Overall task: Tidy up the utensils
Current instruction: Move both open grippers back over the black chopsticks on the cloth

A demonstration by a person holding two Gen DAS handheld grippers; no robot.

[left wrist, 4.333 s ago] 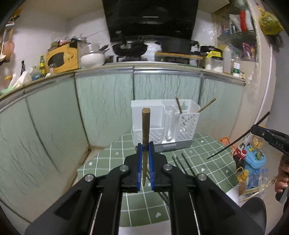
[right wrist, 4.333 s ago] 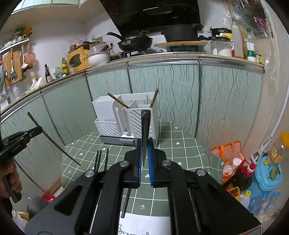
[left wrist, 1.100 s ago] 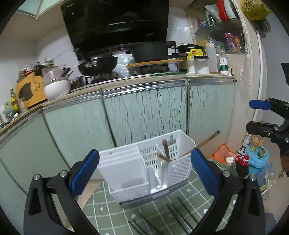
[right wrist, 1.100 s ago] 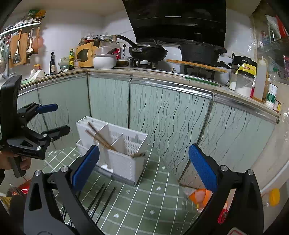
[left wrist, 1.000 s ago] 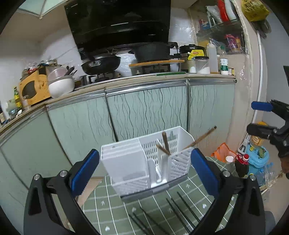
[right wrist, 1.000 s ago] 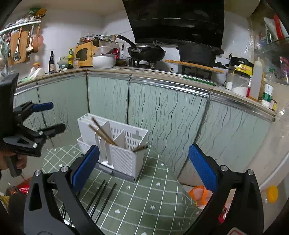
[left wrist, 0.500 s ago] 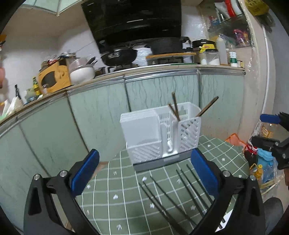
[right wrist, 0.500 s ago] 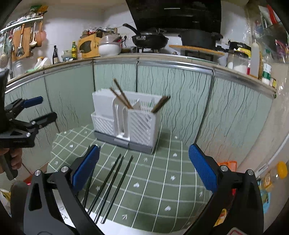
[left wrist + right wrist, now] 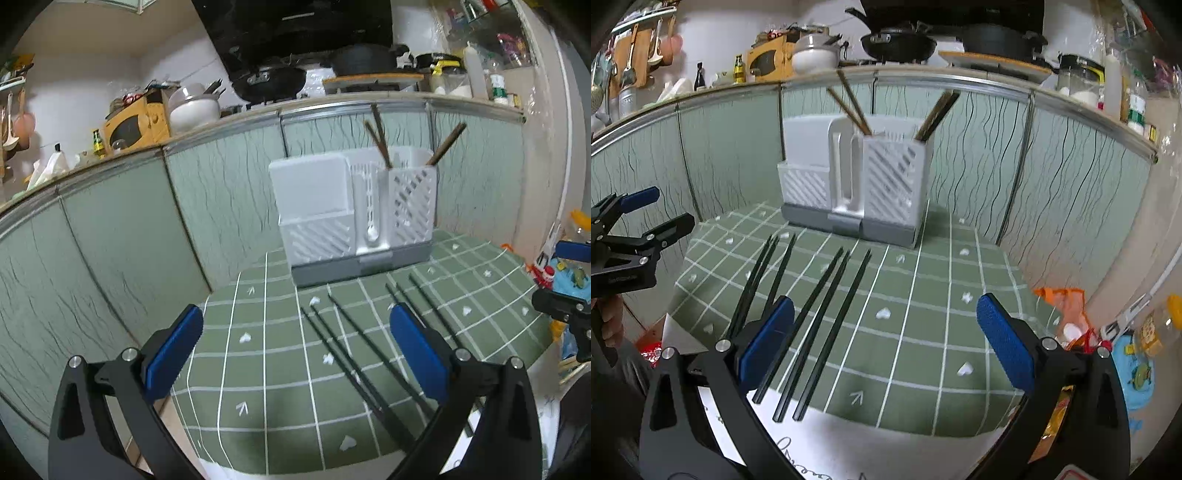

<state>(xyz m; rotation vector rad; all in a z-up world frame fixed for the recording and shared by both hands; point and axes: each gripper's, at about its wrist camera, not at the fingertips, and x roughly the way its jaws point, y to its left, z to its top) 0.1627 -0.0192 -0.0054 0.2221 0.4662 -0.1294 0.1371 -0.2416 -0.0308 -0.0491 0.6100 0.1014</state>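
A white utensil holder stands at the far side of a green checked mat. Brown chopsticks lean out of its slotted compartments, another brown pair at its right corner. Several black chopsticks lie loose on the mat in front of it. My left gripper hangs open and empty over the mat's near left part. My right gripper is open and empty above the mat's near edge, its left finger over the black chopsticks.
Green cabinet fronts wall the table at the back and left. White paper lies under the mat's front edge. Bottles and bags crowd the floor at the right. The left gripper shows at the left, the right gripper at the right.
Both grippers, shut on chopsticks four seconds ago, are open and empty. Over the last second both pulled back from the holder and dropped toward the mat and the black chopsticks.
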